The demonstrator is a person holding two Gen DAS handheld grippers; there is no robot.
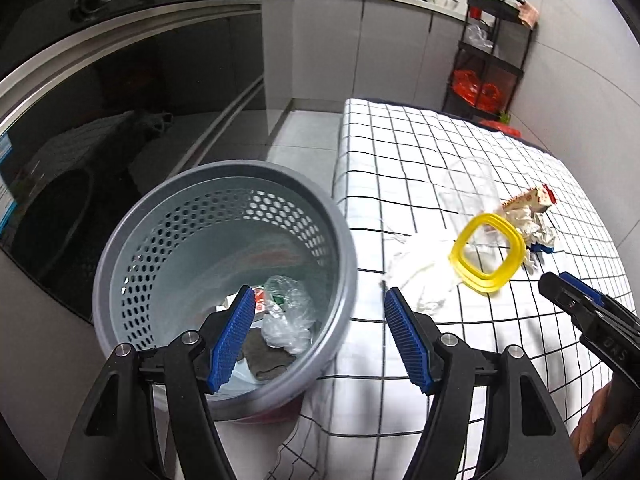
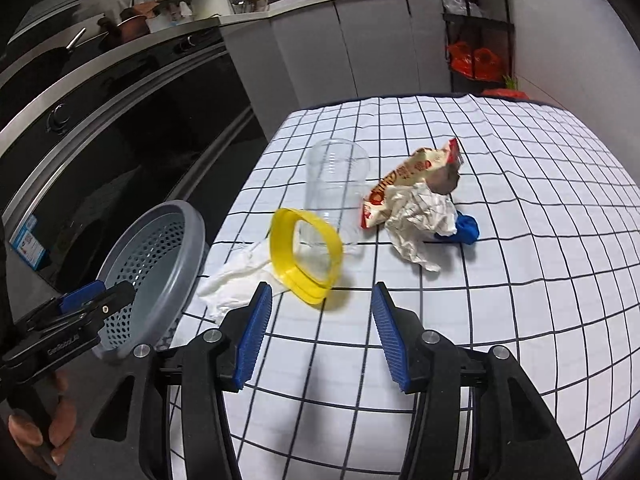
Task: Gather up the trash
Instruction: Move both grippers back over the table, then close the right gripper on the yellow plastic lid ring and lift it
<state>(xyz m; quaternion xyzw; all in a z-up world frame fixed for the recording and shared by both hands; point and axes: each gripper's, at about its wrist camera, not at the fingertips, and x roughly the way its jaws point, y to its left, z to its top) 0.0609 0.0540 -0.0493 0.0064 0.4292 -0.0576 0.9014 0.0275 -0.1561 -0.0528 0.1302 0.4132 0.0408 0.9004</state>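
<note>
Left wrist view shows my left hand-held gripper (image 1: 320,316) released and empty over the rim of the gray bin (image 1: 120,248), which stands beside the table (image 2: 520,320) and already holds a crumpled plastic bag (image 1: 290,312). My right hand-held gripper (image 2: 320,316) is also released, empty, aimed at the yellow ring lid (image 2: 306,254) lying near the table's edge on a white tissue (image 2: 236,284). Behind it lie 1 clear cup (image 2: 334,184), a snack wrapper (image 2: 404,176), crumpled paper (image 2: 420,216) and something blue (image 2: 464,228). I judge it best to straddle the lid's near rim with both fingers, then clench firmly, so it cannot skid away.
</note>
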